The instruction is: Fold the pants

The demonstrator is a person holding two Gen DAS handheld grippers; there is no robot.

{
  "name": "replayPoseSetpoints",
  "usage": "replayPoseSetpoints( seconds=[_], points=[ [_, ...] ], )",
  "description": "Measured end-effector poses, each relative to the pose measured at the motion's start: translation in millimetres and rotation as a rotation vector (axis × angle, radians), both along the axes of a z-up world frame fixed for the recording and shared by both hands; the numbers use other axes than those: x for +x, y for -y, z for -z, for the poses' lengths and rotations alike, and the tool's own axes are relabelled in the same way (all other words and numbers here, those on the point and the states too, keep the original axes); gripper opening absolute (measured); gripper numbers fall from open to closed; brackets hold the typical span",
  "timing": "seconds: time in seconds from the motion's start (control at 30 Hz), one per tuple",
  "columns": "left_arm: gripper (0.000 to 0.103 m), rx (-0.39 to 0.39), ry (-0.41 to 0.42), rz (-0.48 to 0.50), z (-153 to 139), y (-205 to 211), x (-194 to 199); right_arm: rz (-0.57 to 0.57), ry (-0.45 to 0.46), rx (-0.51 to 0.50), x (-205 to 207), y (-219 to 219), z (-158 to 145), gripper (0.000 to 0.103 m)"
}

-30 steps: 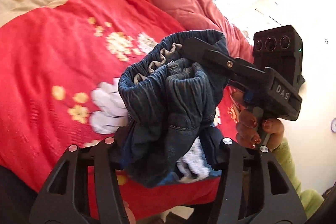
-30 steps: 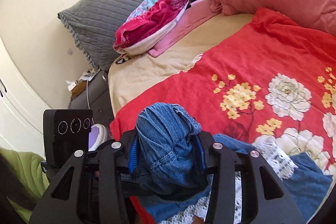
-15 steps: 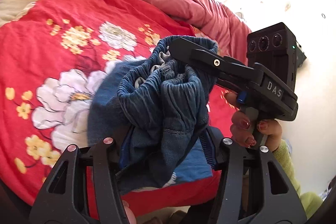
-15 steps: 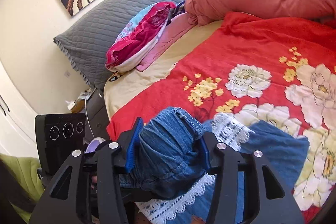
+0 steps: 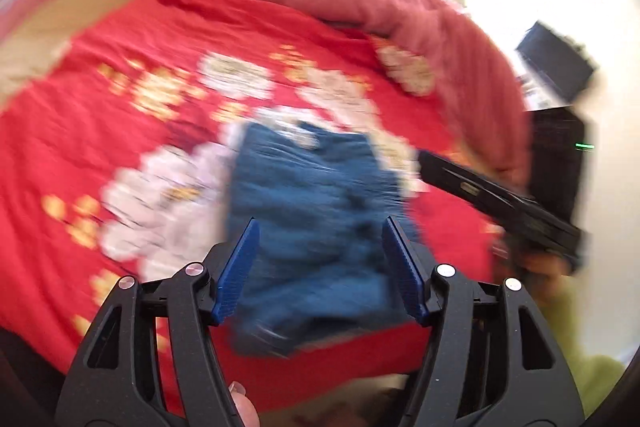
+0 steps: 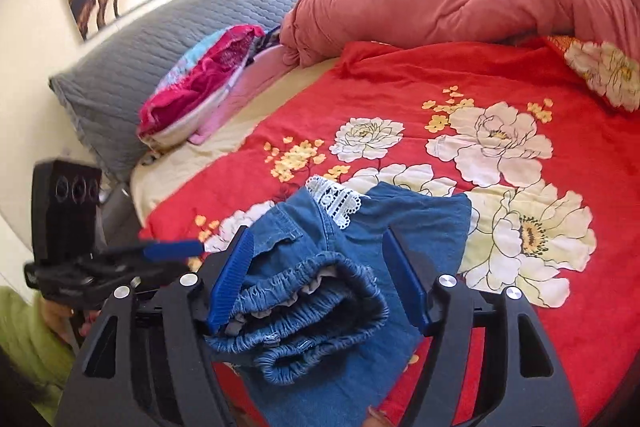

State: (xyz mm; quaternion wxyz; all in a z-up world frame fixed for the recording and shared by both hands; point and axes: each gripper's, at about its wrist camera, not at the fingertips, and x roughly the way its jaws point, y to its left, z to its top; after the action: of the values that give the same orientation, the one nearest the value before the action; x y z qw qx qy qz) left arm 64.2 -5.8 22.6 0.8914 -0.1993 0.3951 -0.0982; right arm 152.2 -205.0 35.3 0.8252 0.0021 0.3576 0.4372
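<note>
Now both my claws are letting go: the left claw (image 5: 318, 269) and right claw (image 6: 320, 281) are opening, pads clear of the pants (image 6: 340, 291), folded on the quilt (image 6: 400, 87) at six o'clock. Next I would smooth the bunched waistband.

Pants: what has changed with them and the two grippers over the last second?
Both grippers let go. The left gripper and right gripper had bunched denim clamped; now their jaws are opening and the pants lie folded on the red blanket, with the waistband nearest the right gripper. The right gripper drew off sideways. Bedding and pillows stayed put.
</note>
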Motion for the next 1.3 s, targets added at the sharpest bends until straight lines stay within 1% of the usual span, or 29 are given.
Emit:
replayPoseSetpoints(
  seconds=[0.03,0.1,0.13,0.2,0.23,0.33,0.43,0.47,0.53,0.6,0.67,0.73,0.77,0.8,0.83,0.87,0.97,1.03,1.07,1.1,1.13,1.17,1.23,1.3],
  points=[
    [0.055,0.078,-0.002,-0.031,3.6,2.0,3.3,-0.007,0.022,-0.040,-8.2,-8.5,2.1,0.067],
    [0.055,0.176,-0.017,-0.040,10.8,11.4,7.6,-0.009,0.043,-0.106,-16.4,-16.0,11.1,0.068],
    [0.055,0.190,-0.026,-0.029,15.4,13.2,8.1,0.006,0.056,-0.178,-22.3,-19.8,19.2,0.068],
    [0.056,0.213,-0.046,0.010,25.7,21.9,4.6,0.037,0.084,-0.284,-32.3,-18.4,33.1,0.068],
    [0.056,0.220,-0.051,0.024,30.3,21.5,0.5,0.049,0.081,-0.312,-35.6,-14.2,40.8,0.068],
    [0.056,0.235,-0.046,0.046,44.0,27.5,-5.1,0.075,0.026,-0.285,-36.7,-0.6,52.5,0.069],
    [0.057,0.208,-0.041,0.049,44.2,21.3,-8.4,0.084,0.020,-0.277,-39.4,4.0,53.3,0.072],
    [0.057,0.198,-0.040,0.050,42.1,20.1,-10.7,0.081,0.010,-0.267,-39.7,5.1,50.0,0.072],
    [0.057,0.192,-0.030,0.054,38.4,16.0,-17.6,0.069,-0.008,-0.186,-39.1,11.3,33.6,0.072],
    [0.057,0.169,-0.032,0.061,39.0,11.0,-22.4,0.069,0.002,-0.121,-34.7,13.1,13.6,0.072],
    [0.057,0.148,-0.042,0.069,40.6,9.7,-24.6,0.066,0.015,-0.117,-23.6,3.4,-2.5,0.072],
    [0.057,0.144,-0.051,0.073,43.8,9.2,-26.4,0.050,0.018,-0.177,-8.2,-16.6,-8.0,0.072],
    [0.057,0.140,-0.053,0.074,44.8,9.5,-26.8,0.036,0.011,-0.202,-1.6,-27.2,-8.1,0.070],
    [0.057,0.137,-0.057,0.075,45.7,9.9,-27.1,0.013,-0.009,-0.228,8.0,-40.8,-6.3,0.063],
    [0.057,0.137,-0.062,0.076,47.0,10.1,-27.7,-0.019,-0.038,-0.248,17.2,-53.7,-2.3,0.059],
    [0.057,0.135,-0.063,0.078,47.6,10.4,-28.7,-0.044,-0.062,-0.265,23.7,-63.2,3.1,0.052],
    [0.057,0.138,-0.068,0.085,49.0,11.5,-31.3,-0.092,-0.123,-0.358,42.8,-91.0,24.7,0.051],
    [0.057,0.132,-0.071,0.092,49.8,11.4,-32.8,-0.124,-0.154,-0.397,44.8,-101.9,37.6,0.032],
    [0.057,0.132,-0.072,0.093,49.5,11.3,-33.0,-0.151,-0.181,-0.392,42.7,-106.0,42.8,0.011],
    [0.056,0.130,-0.071,0.095,49.4,11.2,-33.0,-0.158,-0.181,-0.394,39.4,-109.0,44.3,0.009],
    [0.056,0.129,-0.070,0.097,48.9,11.2,-32.9,-0.141,-0.129,-0.422,32.5,-112.0,42.2,0.007],
    [0.056,0.128,-0.071,0.098,48.6,11.1,-32.5,-0.121,-0.094,-0.430,29.4,-112.9,38.4,0.006],
    [0.056,0.126,-0.072,0.099,48.2,11.5,-32.3,-0.051,-0.019,-0.420,27.1,-111.8,24.1,0.005],
    [0.056,0.125,-0.073,0.099,47.8,11.8,-32.0,-0.026,0.024,-0.424,30.8,-113.1,18.0,0.005]
  ],
)
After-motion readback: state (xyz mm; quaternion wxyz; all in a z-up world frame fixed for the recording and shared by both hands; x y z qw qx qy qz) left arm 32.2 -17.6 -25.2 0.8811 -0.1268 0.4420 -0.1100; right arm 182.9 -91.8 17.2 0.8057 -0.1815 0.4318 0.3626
